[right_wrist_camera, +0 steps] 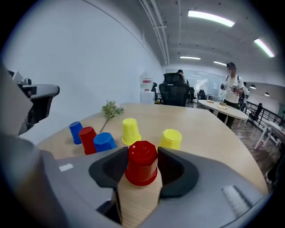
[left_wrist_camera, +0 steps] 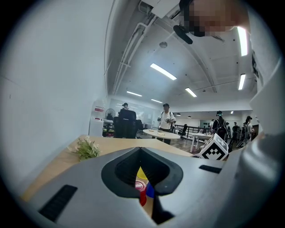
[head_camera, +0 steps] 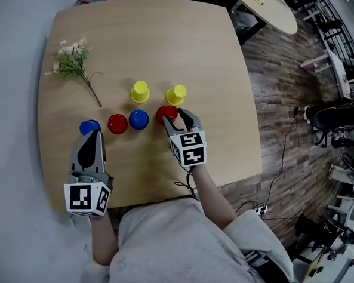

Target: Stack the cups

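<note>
Six upturned cups stand on the round wooden table (head_camera: 159, 43): two yellow (head_camera: 140, 91) (head_camera: 176, 95) behind a row of blue (head_camera: 89, 126), red (head_camera: 117, 123), blue (head_camera: 138, 119) and red (head_camera: 166, 113). My right gripper (head_camera: 174, 117) is open around the rightmost red cup (right_wrist_camera: 142, 162), which stands on the table with the fingers close on both sides. My left gripper (head_camera: 95, 137) is shut and holds nothing, its tip just short of the left blue cup. In the left gripper view only slivers of cups show past the shut gripper (left_wrist_camera: 141, 178).
A sprig of dried flowers (head_camera: 70, 57) lies at the table's far left. Bare wood stretches behind the yellow cups. Beyond the table are other tables, chairs and several standing people (right_wrist_camera: 231, 89). The table's near edge runs just under both grippers.
</note>
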Tool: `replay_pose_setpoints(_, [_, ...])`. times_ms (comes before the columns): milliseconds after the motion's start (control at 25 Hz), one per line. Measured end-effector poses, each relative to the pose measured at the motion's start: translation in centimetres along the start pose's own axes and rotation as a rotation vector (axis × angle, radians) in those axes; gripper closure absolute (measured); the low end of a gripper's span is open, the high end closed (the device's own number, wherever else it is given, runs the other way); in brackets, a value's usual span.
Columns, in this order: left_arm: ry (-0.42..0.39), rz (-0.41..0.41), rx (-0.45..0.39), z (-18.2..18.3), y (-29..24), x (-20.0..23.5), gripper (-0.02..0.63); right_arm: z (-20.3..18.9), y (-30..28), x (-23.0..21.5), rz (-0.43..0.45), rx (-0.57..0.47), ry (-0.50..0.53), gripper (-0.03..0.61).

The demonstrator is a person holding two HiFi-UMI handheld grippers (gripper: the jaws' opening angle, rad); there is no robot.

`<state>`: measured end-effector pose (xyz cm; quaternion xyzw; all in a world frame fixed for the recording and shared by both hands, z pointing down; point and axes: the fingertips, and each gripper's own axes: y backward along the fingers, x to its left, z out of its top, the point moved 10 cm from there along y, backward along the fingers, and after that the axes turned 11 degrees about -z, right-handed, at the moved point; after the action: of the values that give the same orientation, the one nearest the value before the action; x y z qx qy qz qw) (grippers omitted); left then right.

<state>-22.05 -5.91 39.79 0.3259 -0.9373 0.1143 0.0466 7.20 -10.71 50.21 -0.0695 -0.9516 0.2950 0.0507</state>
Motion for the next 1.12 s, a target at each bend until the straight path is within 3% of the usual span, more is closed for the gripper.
replay_pose_setpoints(440, [-0.019, 0.147, 0.030, -1.7, 2.8, 3.9, 0.604, 0.1, -1.1, 3.6, 0.036, 0.006, 0.073, 0.360])
replay_pose_setpoints(480, [-0.028, 0.164, 0.049, -2.3, 2.8, 4.5, 0.587, 0.1, -1.1, 3.6, 0.034, 0.005, 0.072, 0.359])
replay_pose_setpoints(560, [-0.033, 0.179, 0.107, -3.9, 2.4, 5.9, 0.452, 0.1, -1.0, 3.7, 0.033, -0.003, 0.058, 0.342])
replay_pose_setpoints(720, [-0.001, 0.167, 0.237, -7.3, 0.5, 8.1, 0.356, 0.4, 0.0, 3.7, 0.033, -0.014, 0.026, 0.337])
replay_pose_setpoints(960, [0.020, 0.151, 0.332, -10.2, -1.7, 9.1, 0.348, 0.5, 1.2, 3.2, 0.011, -0.022, -0.001, 0.336])
replay_pose_setpoints(1120, [0.033, 0.173, 0.316, -10.4, -1.9, 9.1, 0.379, 0.4, 1.7, 2.5, -0.005, -0.023, -0.022, 0.337])
